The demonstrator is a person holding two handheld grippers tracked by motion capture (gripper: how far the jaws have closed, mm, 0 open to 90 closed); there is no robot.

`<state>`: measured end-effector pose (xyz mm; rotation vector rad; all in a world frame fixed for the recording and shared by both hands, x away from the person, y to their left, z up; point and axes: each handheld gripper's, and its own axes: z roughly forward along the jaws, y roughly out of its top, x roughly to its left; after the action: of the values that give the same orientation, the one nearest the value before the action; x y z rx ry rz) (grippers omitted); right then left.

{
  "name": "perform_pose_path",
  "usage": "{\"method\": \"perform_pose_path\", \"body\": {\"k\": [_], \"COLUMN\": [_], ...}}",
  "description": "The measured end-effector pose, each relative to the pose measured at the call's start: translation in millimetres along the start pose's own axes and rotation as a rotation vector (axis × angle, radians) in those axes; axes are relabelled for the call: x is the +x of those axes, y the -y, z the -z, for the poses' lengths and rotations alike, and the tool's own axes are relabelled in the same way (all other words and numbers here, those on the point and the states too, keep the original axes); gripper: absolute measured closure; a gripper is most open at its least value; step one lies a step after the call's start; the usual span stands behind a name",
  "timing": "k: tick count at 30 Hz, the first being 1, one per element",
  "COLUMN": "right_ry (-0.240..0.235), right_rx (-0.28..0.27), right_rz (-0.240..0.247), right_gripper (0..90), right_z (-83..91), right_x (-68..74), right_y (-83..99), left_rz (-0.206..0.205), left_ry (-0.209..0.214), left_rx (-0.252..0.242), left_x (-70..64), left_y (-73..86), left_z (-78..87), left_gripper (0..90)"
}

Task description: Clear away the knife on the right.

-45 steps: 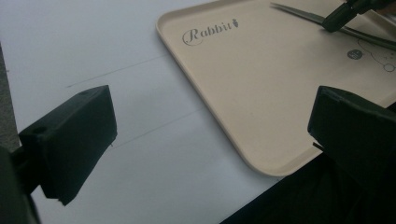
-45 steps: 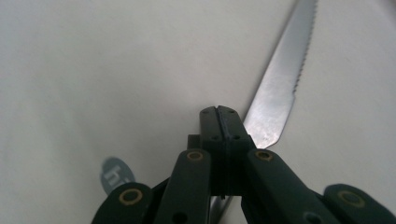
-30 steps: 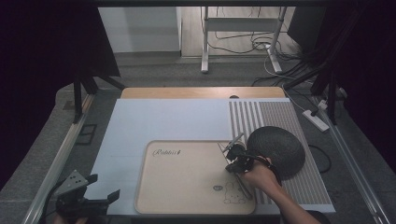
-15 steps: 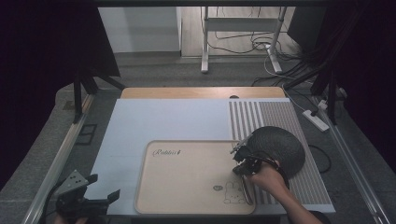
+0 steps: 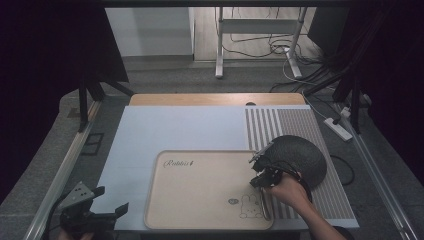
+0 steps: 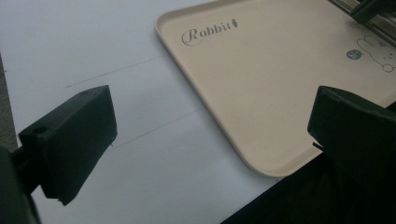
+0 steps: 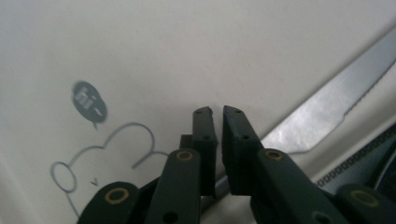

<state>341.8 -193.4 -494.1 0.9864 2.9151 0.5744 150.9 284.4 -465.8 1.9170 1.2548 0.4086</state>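
Right gripper view: right tool (image 7: 218,112) nearly pressed together over table knife (image 7: 322,116) on tray (image 7: 187,46), tabletop's near right corner. Step: grasping. Next: firm pinch, lift. Left tool (image 6: 210,126) spread.

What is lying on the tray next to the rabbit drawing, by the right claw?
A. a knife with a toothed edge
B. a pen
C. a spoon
A: the right claw sits over a flat silver knife with a serrated edge on the beige tray.
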Motion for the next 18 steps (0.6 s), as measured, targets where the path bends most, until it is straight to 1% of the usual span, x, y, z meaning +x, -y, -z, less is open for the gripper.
{"method": "perform_pose_path", "body": {"k": [2, 6, 8, 9, 16, 18], "right_ry": [-0.004, 0.003, 0.018, 0.019, 0.014, 0.021], "right_rx": [-0.024, -0.064, -0.083, -0.094, -0.148, -0.166], "right_rz": [-0.003, 0.000, 0.001, 0.005, -0.011, -0.009], "right_gripper": [80.5, 73.3, 68.6, 66.4, 50.7, 45.7], "right_z": [3.3, 9.8, 13.7, 15.7, 28.3, 31.4], "right_x": [1.3, 4.0, 4.9, 5.1, 5.2, 5.6], "right_y": [-1.2, -2.1, -2.0, -1.7, 0.6, 0.5], "left_rz": [0.000, 0.002, 0.002, 0.002, 0.004, 0.005], "left_ry": [0.000, 0.001, 0.000, 0.000, 0.001, 0.001], "left_rx": [0.000, -0.002, -0.002, -0.001, -0.003, -0.003], "left_x": [0.0, 0.1, 0.1, 0.0, 0.3, 0.3], "left_y": [0.0, 0.1, 0.1, 0.1, 0.1, 0.1], "left_z": [0.0, 0.2, 0.1, 0.1, 0.1, 0.2], "left_gripper": [1.6, 1.6, 1.6, 1.6, 1.6, 1.6]}}
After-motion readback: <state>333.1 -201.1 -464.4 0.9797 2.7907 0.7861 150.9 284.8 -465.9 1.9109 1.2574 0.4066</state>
